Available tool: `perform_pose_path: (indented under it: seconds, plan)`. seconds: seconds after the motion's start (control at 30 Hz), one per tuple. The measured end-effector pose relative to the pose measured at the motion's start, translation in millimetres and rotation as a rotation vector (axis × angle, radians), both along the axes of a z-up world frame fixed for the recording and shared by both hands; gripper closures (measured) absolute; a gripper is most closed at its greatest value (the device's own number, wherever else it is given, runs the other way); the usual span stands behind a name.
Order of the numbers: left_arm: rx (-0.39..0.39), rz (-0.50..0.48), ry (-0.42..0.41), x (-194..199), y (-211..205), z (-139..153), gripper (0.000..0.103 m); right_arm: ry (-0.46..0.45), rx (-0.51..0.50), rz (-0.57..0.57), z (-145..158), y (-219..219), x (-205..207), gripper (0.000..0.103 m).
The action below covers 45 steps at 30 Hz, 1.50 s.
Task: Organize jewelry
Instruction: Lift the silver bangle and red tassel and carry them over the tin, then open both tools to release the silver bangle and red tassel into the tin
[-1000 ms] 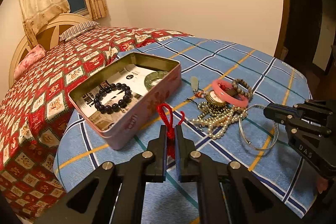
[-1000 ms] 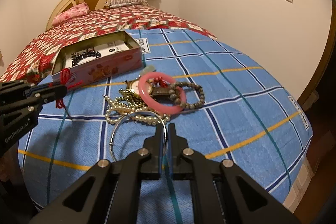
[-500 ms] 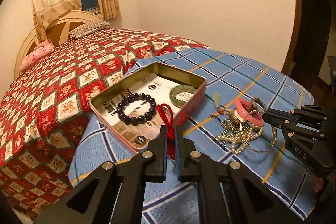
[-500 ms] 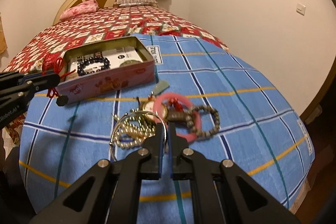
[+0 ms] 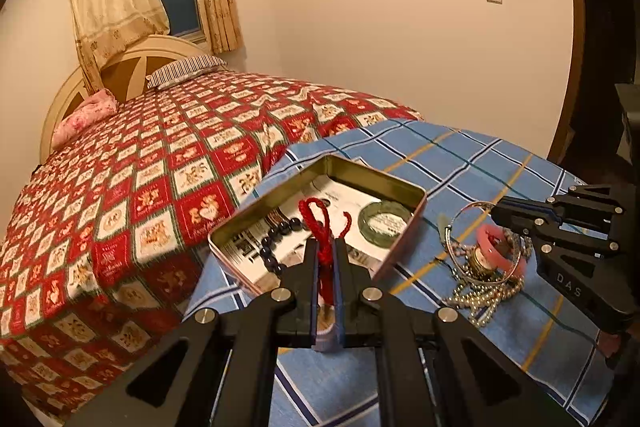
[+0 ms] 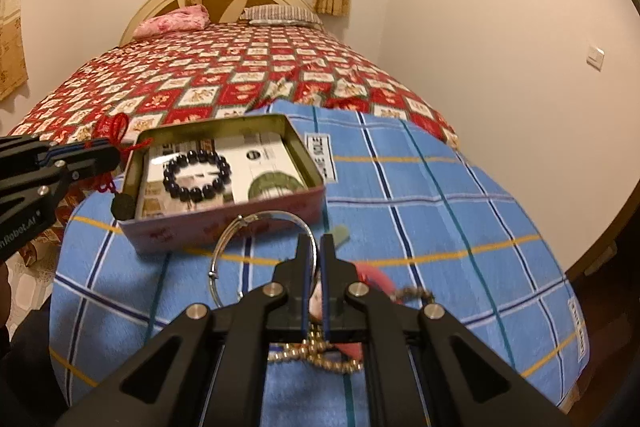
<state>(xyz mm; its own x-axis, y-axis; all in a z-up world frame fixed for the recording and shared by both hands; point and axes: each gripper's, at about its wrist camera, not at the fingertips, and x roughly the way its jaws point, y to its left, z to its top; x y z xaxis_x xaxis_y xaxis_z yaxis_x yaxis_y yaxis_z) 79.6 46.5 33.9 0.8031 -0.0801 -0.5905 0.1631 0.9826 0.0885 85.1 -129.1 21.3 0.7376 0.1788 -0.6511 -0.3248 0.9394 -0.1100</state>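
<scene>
We see an open pink tin [image 6: 224, 227] holding a black bead bracelet [image 6: 196, 175] and a green bangle [image 6: 276, 183], a red cord [image 5: 322, 227] raised at its left, a silver bangle [image 6: 256, 223] lifted near it, and pearls [image 5: 476, 297] and a pink bangle [image 5: 500, 251] heaped right.

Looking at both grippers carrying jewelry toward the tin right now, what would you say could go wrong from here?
The left gripper pinches only the red cord, and its dark pendant dangles outside the tin by the near corner; it may catch on the rim.

The right gripper grips the thin silver bangle at one spot on its edge, so it might swing or slip.

The pearl strand lies tangled under the pink bangle and could snag later.
</scene>
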Motion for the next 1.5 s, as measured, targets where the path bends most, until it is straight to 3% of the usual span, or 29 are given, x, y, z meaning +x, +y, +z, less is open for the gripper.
perform_pose_path:
  seconds: [0.73, 1.07, 1.5]
  plan:
    - [0.020, 0.049, -0.034, 54, 22, 18, 0.098, -0.011, -0.032, 0.055, 16, 29, 46, 0.098]
    - [0.085, 0.084, 0.008, 99, 27, -5, 0.098, 0.026, -0.069, 0.061, 1, 51, 87, 0.097]
    - [0.110, 0.092, 0.064, 121, 27, -34, 0.098, 0.079, -0.100, 0.070, -25, 65, 106, 0.097]
